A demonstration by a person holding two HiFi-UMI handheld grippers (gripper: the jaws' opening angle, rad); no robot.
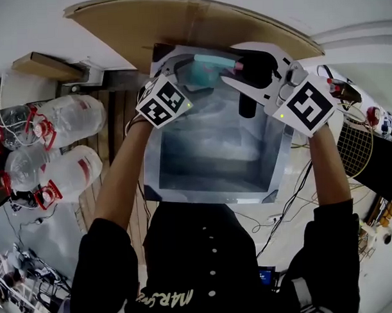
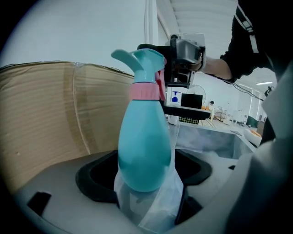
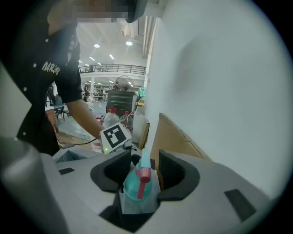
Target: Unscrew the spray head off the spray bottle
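1. Left gripper view shows your left gripper clamped on the rounded lower body of the spray bottle, which is held in the air above the far side of the grey bin. That body is smooth and tapered. If you twist hard, it may spin or slide between the jaws before the thread gives.
2. Your right gripper has its jaws drawn in on the spray head, one pad on each side. The pads seem to bear on it, though the wide lens makes real contact hard to confirm. A loose bite would skate round the head and turn nothing.
3. The pink trigger sits between those jaws. Press it and you could spray the contents over the bin, or crack the lever.
4. The pink collar is likely the part that turns. If you grip only the nozzle above it, you risk straining the plastic instead of loosening the thread.
5. Nothing supports the bottle above the bin except your two grips. Once the head comes free, either piece could drop into the bin if a grip slackens.
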